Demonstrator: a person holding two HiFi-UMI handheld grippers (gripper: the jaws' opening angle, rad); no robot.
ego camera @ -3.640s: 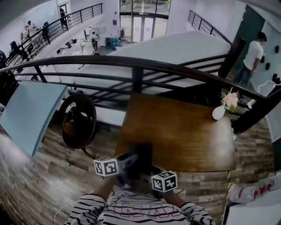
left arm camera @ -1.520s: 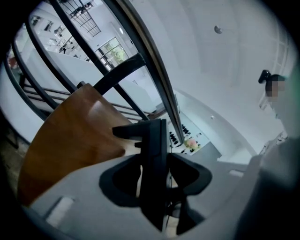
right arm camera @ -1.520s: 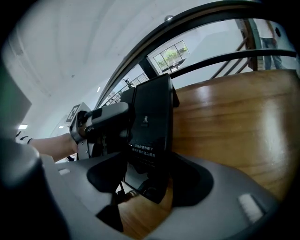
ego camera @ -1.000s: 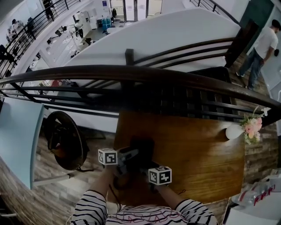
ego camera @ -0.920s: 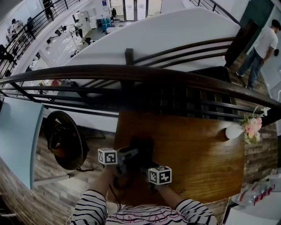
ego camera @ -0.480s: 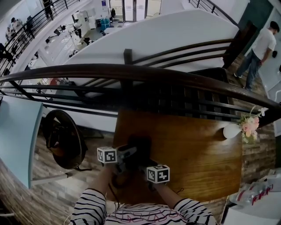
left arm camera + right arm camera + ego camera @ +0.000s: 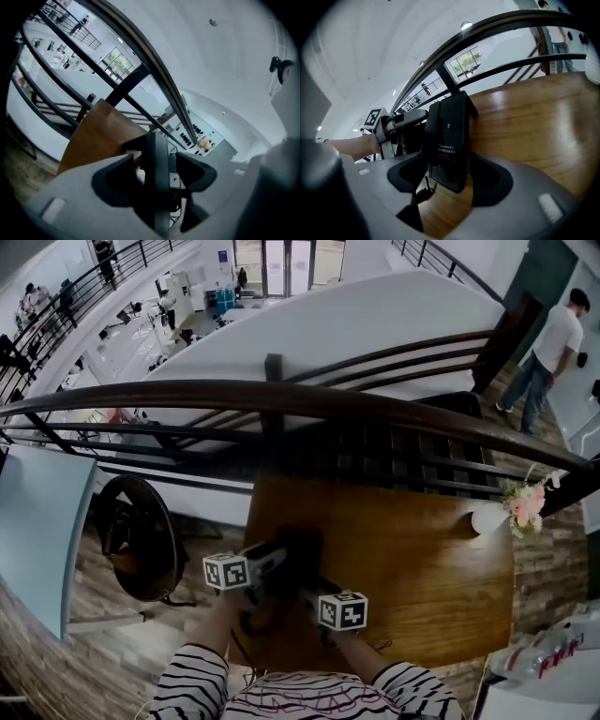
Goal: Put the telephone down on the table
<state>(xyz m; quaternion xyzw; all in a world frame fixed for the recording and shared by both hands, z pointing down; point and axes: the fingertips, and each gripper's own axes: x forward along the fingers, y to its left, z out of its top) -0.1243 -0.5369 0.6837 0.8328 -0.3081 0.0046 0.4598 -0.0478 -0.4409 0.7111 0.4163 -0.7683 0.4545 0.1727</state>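
The black telephone (image 7: 295,557) stands on edge over the near left part of the wooden table (image 7: 422,559), between my two grippers. My left gripper (image 7: 274,565) is on its left. In the left gripper view its jaws are opening, with the telephone's edge (image 7: 158,154) between them and gaps on both sides. My right gripper (image 7: 311,589) comes from the near right. In the right gripper view the telephone's underside (image 7: 450,136) sits between its jaws (image 7: 450,176), gripped at its lower corner and tilted a little above the wood (image 7: 525,122). A thin cord (image 7: 421,190) hangs below.
A white vase with pink flowers (image 7: 511,507) stands at the table's far right corner. A dark curved railing (image 7: 281,399) runs just behind the table. A round dark chair (image 7: 141,540) sits left of it. A person (image 7: 553,343) stands far right.
Since the earliest frame both grippers and the telephone have come from the table's near edge in over the wood. Over the last second they have barely shifted.
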